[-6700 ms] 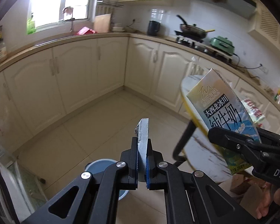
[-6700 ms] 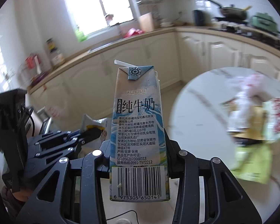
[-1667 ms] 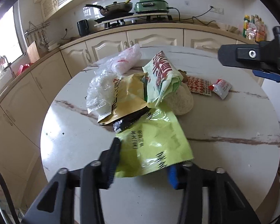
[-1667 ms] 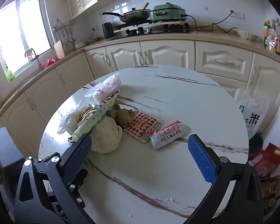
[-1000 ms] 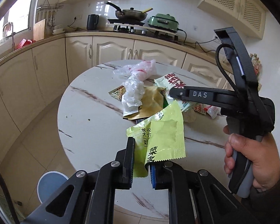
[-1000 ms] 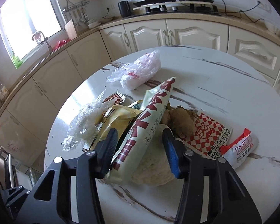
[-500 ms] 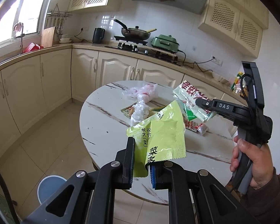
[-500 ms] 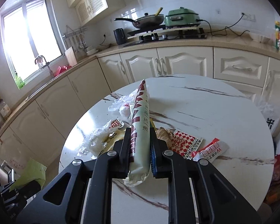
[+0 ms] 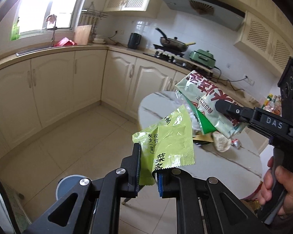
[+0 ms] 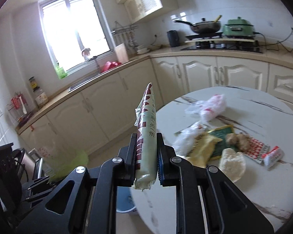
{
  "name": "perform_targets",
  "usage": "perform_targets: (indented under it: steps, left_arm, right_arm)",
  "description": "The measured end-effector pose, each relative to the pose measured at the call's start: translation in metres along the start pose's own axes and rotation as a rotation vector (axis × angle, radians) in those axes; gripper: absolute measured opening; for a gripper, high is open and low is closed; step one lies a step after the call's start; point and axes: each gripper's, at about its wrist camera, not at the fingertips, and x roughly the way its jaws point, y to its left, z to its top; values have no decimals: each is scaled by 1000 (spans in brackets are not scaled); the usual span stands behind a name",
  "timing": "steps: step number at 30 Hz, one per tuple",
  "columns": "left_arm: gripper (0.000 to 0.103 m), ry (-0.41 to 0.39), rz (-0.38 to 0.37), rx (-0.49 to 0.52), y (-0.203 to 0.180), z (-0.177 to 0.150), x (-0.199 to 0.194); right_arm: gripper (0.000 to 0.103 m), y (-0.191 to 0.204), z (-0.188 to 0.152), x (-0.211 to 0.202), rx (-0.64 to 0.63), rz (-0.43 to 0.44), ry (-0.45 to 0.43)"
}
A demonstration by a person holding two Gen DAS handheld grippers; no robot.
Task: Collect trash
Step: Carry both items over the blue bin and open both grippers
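Note:
My left gripper (image 9: 148,167) is shut on a lime-green wrapper (image 9: 166,144) and holds it in the air over the tiled floor, left of the round marble table (image 9: 234,161). A pale green packet with red print (image 10: 146,132) stands upright in my right gripper (image 10: 146,156), which is shut on it beside the table's left edge. In the left wrist view the same packet (image 9: 205,101) hangs from the right gripper, held by a hand (image 9: 273,185). A blue bin (image 9: 70,185) stands on the floor below. Left gripper and blurred lime wrapper (image 10: 68,165) show lower left.
On the table (image 10: 263,198) lie a white plastic bag (image 10: 211,107), a yellow packet (image 10: 201,148), a white lump (image 10: 232,163), a red checked wrapper (image 10: 257,148) and a small red-white packet (image 10: 273,156). Cream cabinets (image 9: 48,89) line the walls. The blue bin (image 10: 125,200) sits by the table's base.
The right gripper closed on the pale green packet and lifted it off the pile. Both grippers have swung away from the table towards the floor on the left, each carrying its wrapper.

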Motion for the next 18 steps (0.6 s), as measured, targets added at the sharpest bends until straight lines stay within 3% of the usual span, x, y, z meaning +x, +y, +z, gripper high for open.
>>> perform_targets:
  steps: [6, 9, 18]
  left_arm:
    - [10, 82, 131, -104, 83, -30, 11]
    - [10, 159, 188, -154, 122, -52, 32]
    - [11, 461, 268, -270, 230, -126, 140]
  right_arm:
    - [17, 82, -48, 101, -100, 137, 187]
    - [17, 102, -84, 161, -125, 162, 304]
    - [17, 103, -207, 348, -122, 136, 636]
